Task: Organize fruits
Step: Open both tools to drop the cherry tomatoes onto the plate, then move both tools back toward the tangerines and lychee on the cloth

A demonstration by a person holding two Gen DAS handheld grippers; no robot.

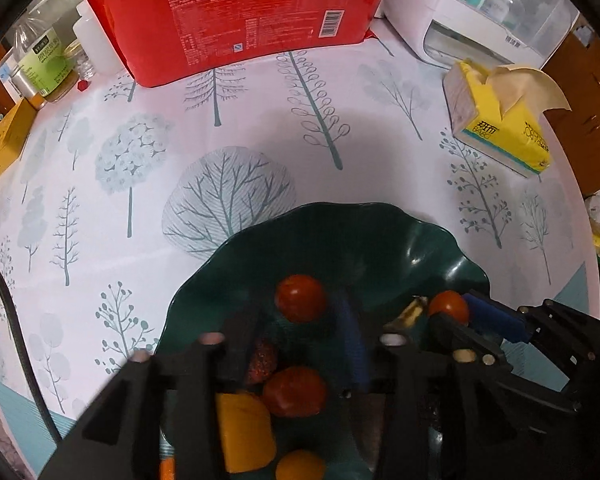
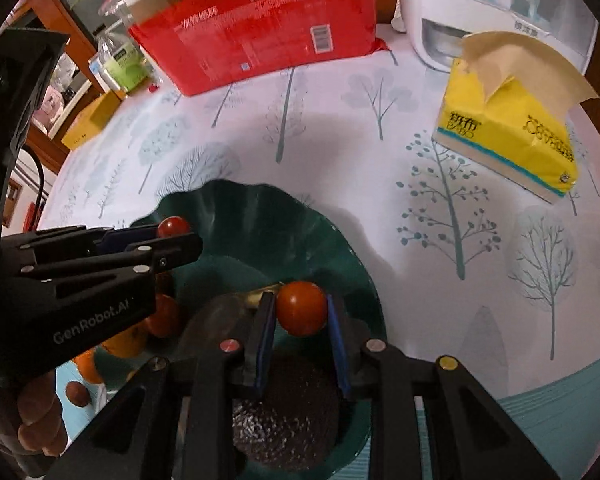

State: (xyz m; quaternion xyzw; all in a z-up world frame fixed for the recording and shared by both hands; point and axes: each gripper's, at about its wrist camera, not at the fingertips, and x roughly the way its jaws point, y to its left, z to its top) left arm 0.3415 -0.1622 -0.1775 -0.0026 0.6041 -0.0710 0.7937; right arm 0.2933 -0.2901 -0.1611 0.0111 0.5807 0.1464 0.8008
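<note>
A tree-print tablecloth (image 1: pixel 260 128) bears a red pack (image 1: pixel 236 12) at the back, a yellow tissue box (image 2: pixel 508 120) to the right, and a green bowl (image 2: pixel 236 216) in front. The left gripper (image 1: pixel 300 332) hangs over the bowl, jaws wide around a tomato (image 1: pixel 301 298) without touching it. The right gripper (image 2: pixel 300 312) stands narrow, its blue pads beside a second tomato (image 2: pixel 301 308); whether they grip it I cannot tell.
</note>
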